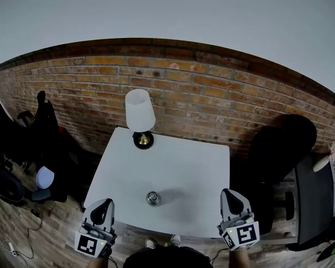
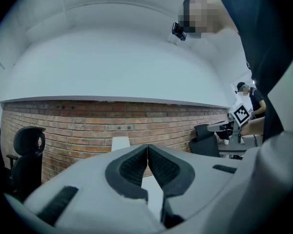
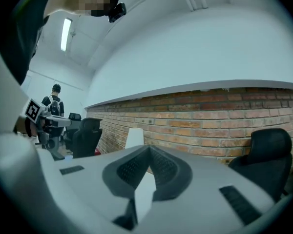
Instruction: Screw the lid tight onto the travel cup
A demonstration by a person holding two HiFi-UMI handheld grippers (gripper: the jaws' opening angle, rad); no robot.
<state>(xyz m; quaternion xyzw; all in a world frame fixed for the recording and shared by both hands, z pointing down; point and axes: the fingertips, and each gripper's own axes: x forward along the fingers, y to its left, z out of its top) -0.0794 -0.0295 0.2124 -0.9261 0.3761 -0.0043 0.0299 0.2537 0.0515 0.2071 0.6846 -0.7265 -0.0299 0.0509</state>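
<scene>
A small round metal object, seemingly the travel cup seen from above point(image 1: 153, 197), stands on the white table point(image 1: 178, 166) near its front edge; I cannot tell whether a lid is on it. My left gripper point(image 1: 106, 204) hovers at the table's front left corner, shut and empty. At the front right corner my right gripper point(image 1: 229, 195) is shut too, with nothing in it. In the left gripper view the jaws point(image 2: 147, 147) meet at the tips. The right gripper view shows its jaws point(image 3: 149, 149) closed the same way. The cup is hidden in both gripper views.
A lamp with a white shade point(image 1: 139, 111) and dark round base stands at the table's back left, before a brick wall point(image 1: 223, 88). A black office chair point(image 1: 282, 144) sits right of the table, more chairs and bags at left. A desk point(image 1: 318, 194) is at far right.
</scene>
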